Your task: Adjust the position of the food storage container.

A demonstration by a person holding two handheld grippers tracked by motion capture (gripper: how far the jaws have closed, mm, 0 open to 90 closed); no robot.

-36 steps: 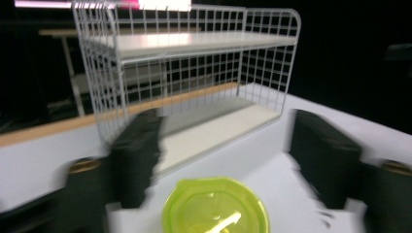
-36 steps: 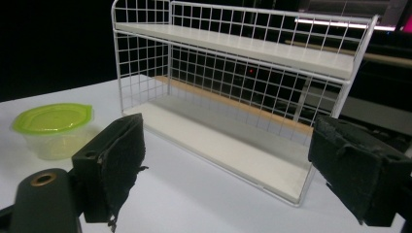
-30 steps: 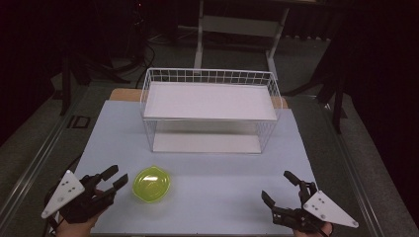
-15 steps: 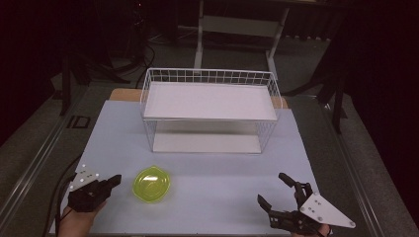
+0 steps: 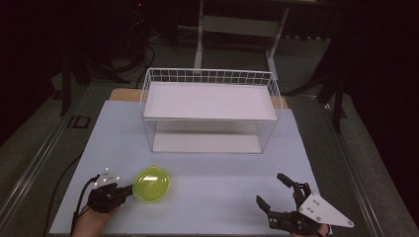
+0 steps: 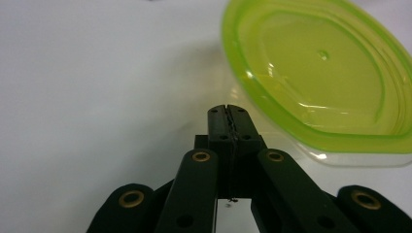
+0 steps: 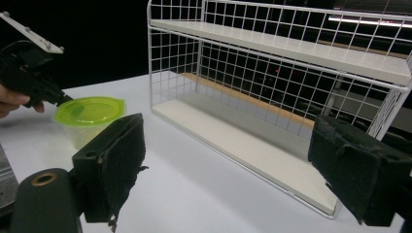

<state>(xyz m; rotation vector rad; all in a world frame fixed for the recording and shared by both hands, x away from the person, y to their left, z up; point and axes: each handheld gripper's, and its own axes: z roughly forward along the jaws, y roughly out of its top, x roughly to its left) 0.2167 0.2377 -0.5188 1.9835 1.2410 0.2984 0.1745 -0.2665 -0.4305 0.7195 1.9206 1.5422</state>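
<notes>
A clear tub with a lime-green lid (image 5: pixel 152 183) stands on the white table near its front left; the lid (image 6: pixel 318 73) is flat and closed. My left gripper (image 5: pixel 129 189) is shut, jaws pressed together with nothing between them, its tip just left of the tub's rim (image 6: pixel 228 109). From the right gripper view the tub (image 7: pixel 90 119) and the left gripper (image 7: pixel 60 98) sit at the far left. My right gripper (image 5: pixel 271 190) rests open at the front right, its pads (image 7: pixel 119 165) wide apart and empty.
A white wire rack (image 5: pixel 210 108) with an upper shelf (image 5: pixel 210 100) and a lower shelf (image 5: pixel 205 143) stands at the middle back of the table (image 5: pixel 212 173). Dark floor and stands surround the table.
My left gripper has closed from open to shut and its tip has come up beside the tub's left rim. The right gripper has shifted slightly toward the front edge, still open.
</notes>
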